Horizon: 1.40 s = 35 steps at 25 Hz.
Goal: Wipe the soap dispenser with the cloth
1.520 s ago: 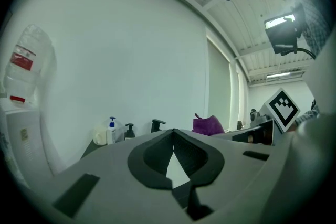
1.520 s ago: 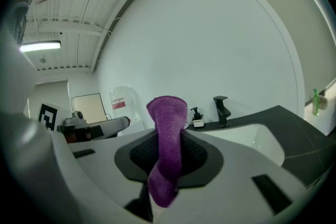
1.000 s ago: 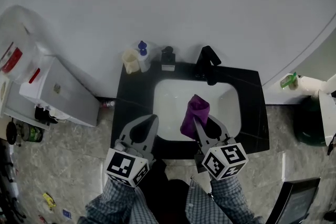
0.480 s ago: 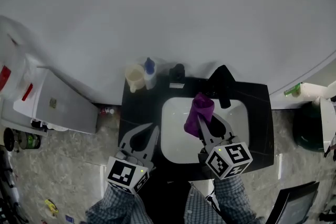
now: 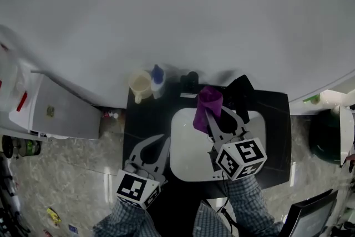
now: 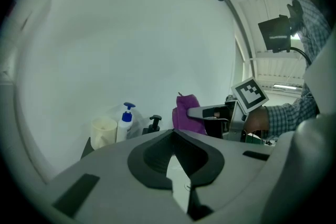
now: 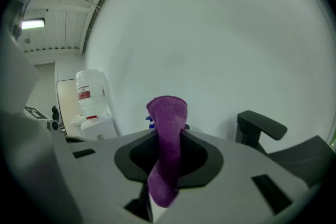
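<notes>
Plain pale grey wall (image 5: 177, 14). Black table (image 5: 145, 119) against it, white sink (image 5: 186, 161) inset, black faucet (image 5: 242, 92) at back. Grey marbled tile floor (image 5: 61, 175). White unit (image 5: 52, 114) left of table, water jug (image 7: 89, 93) on top. Ceiling strip light (image 7: 32, 23) lit.

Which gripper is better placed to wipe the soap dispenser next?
The right gripper: it grips the cloth, raised near the blue-pump dispenser. The left gripper is shut, empty and farther back.
</notes>
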Available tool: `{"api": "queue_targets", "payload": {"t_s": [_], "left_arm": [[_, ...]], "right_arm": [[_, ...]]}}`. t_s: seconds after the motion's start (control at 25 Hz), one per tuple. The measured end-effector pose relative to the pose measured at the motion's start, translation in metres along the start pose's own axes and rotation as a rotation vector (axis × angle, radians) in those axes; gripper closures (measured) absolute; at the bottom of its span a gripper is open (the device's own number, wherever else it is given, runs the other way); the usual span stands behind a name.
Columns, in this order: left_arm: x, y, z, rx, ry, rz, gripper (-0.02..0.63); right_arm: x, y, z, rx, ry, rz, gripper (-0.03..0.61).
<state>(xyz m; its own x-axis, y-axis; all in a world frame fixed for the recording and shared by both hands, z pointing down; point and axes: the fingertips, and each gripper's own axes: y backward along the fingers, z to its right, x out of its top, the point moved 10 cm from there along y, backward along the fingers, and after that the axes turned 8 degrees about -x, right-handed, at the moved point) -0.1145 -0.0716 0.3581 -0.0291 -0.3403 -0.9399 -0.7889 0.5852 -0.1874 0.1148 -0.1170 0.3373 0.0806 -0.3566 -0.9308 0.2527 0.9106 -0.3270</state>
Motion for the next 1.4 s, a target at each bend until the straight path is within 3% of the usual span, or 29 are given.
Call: {"api": "queue_targets", "payload": {"t_s": [0.52, 0.96, 1.4], "left_arm": [[-0.006, -0.018, -0.009, 0.101, 0.031, -0.011, 0.603], [-0.011, -0.029, -0.013, 0.126, 0.046, -0.032, 0.603], [-0.015, -0.037, -0.017, 0.13, 0.054, -0.048, 0.603]], "right_arm": [[0.007, -0.082, 0.016, 0.102, -0.036, -0.01, 0.491], [-0.011, -0.111, 0.049, 0.052, -0.096, -0.051, 0.491], [-0.038, -0.124, 0.077, -0.064, -0.104, -0.102, 0.491]]}}
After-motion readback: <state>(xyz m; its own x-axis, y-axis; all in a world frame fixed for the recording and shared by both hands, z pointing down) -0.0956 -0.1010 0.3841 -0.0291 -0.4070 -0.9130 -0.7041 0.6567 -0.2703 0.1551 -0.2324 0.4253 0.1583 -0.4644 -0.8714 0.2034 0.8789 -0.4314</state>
